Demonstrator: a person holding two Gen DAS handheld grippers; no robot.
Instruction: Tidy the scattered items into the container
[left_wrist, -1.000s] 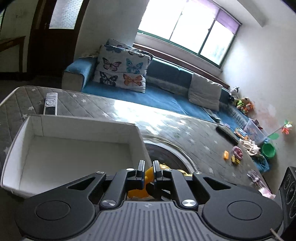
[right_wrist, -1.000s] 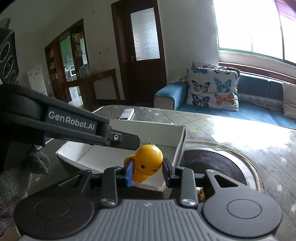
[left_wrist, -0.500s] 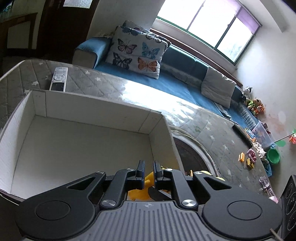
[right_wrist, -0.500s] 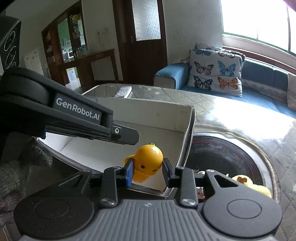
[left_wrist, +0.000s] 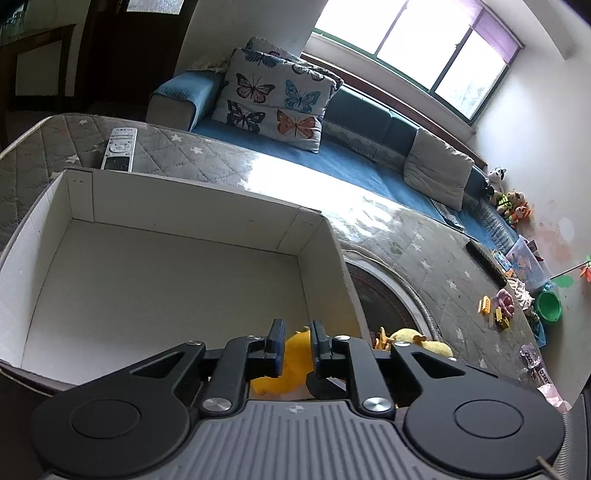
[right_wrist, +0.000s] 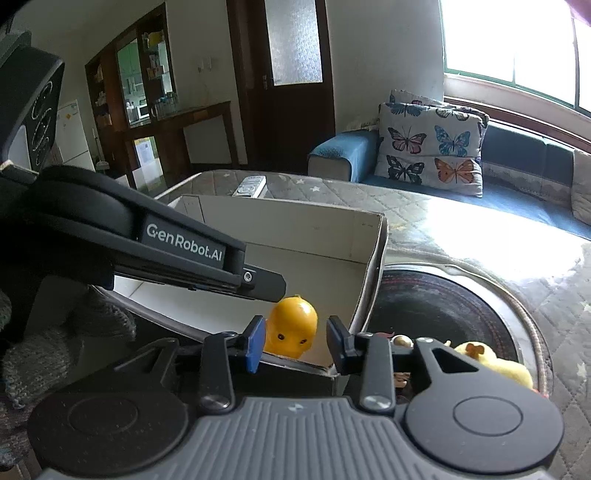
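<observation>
Daylight enters through the window (left_wrist: 424, 48), overexposed in both views; glare whitens the quilted table (left_wrist: 295, 177) near the sofa; the doorway side (right_wrist: 288, 110) lies dim; fisheye curvature bends room edges; the near tool bodies appear dark, focus otherwise sharp.

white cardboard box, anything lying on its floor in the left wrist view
No, the white cardboard box shows only bare white floor and walls; the orange duck toy is between the left tongs.
</observation>
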